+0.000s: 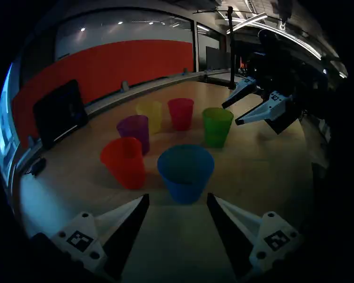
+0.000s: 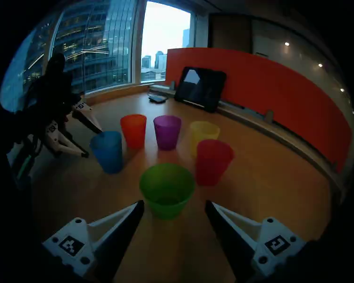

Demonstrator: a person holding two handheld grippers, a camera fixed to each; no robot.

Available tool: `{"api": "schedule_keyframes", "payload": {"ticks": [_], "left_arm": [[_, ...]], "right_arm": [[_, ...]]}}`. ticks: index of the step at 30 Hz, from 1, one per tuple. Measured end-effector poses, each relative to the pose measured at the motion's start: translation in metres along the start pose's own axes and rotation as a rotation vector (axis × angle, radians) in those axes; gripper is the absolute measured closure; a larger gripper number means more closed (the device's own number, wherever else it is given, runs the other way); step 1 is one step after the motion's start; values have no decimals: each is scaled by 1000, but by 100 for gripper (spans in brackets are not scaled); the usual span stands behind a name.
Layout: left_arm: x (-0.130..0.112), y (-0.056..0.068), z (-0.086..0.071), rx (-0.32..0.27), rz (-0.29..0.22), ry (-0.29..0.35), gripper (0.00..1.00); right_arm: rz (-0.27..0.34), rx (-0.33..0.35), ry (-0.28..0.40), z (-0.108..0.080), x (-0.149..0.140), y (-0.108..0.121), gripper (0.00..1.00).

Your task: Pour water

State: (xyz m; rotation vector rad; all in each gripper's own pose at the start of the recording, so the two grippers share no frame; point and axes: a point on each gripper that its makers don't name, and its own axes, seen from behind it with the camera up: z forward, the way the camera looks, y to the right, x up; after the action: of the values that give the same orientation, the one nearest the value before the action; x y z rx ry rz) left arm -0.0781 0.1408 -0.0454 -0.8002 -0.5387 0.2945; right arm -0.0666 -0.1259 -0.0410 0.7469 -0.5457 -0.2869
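Note:
Several plastic cups stand upright in a cluster on the wooden table (image 1: 262,165). In the left gripper view my left gripper (image 1: 178,202) is open just short of the blue cup (image 1: 185,172), with the orange cup (image 1: 124,162), purple cup (image 1: 134,132), yellow cup (image 1: 150,114), red cup (image 1: 181,113) and green cup (image 1: 217,126) beyond. The right gripper (image 1: 230,113) hangs open past the green cup. In the right gripper view my right gripper (image 2: 174,207) is open in front of the green cup (image 2: 167,188); the left gripper (image 2: 92,141) sits open beside the blue cup (image 2: 107,151).
A dark tablet (image 2: 200,88) leans against the ledge under the orange wall (image 2: 281,89). Large windows (image 2: 101,47) run along one side of the table. A dark upright stand (image 1: 231,47) rises at the table's far end. A small dark object (image 1: 37,166) lies near the ledge.

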Motion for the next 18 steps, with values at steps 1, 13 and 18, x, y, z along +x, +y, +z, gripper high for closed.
{"api": "schedule_keyframes", "payload": {"ticks": [1,13,18], "left_arm": [[0,-1,-3,5,-4,3,10],[0,-16,-30,104,-46,55,10],[3,-30,-42,165,-78,97,9]], "right_arm": [[3,-6,3,-3,0,1,0],[45,-81,59,-31,4,11,0],[79,-129,104,-43,14,21,0]]}}
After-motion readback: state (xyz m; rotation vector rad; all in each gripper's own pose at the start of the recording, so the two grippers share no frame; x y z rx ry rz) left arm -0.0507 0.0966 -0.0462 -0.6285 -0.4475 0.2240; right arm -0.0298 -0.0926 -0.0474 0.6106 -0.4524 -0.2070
